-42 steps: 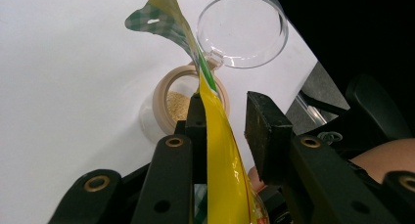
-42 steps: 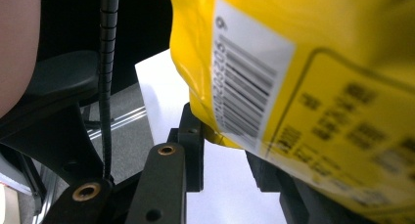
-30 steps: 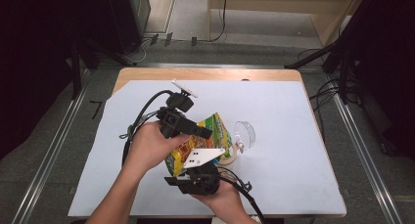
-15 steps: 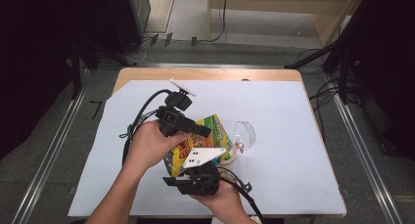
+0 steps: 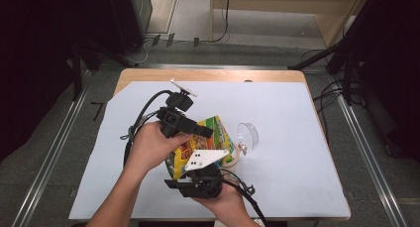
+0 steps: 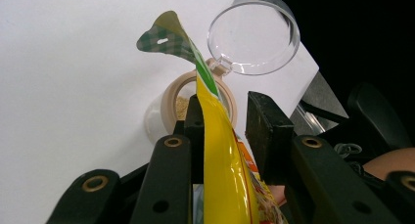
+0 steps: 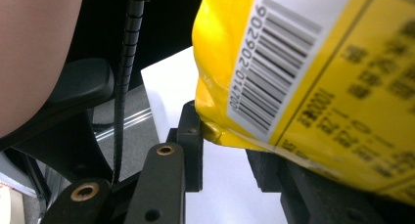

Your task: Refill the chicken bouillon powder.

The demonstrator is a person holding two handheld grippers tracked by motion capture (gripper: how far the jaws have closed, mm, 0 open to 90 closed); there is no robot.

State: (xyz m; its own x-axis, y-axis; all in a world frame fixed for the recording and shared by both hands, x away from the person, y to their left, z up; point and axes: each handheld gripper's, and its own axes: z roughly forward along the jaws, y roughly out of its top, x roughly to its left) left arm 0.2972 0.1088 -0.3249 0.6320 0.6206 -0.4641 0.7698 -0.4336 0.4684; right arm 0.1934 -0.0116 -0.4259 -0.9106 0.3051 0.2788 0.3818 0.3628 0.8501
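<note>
Hands at a table hold a yellow snack bag (image 5: 198,145) between two grippers, tilted over a small round jar (image 5: 233,155) on the white table cover (image 5: 297,138); the left gripper (image 5: 200,132) comes in from the upper left, the right gripper (image 5: 190,180) from the near edge beneath the bag. In the left gripper view, the left gripper (image 6: 226,119) has the bag (image 6: 220,155) standing edge-on between its jaws, the left jaw against the film and the right jaw a little off it, so whether the bag is pinched there cannot be told; the bag's torn green-checked corner (image 6: 169,35) curls up above the jar (image 6: 182,104), whose clear hinged lid (image 6: 253,34) stands open behind it; pale grains show inside the jar. In the right gripper view, the right gripper (image 7: 227,145) has the bag's bottom seam (image 7: 230,136) lying between its narrow-set jaws, barcode (image 7: 279,62) facing the camera; a firm clamp cannot be confirmed.
</note>
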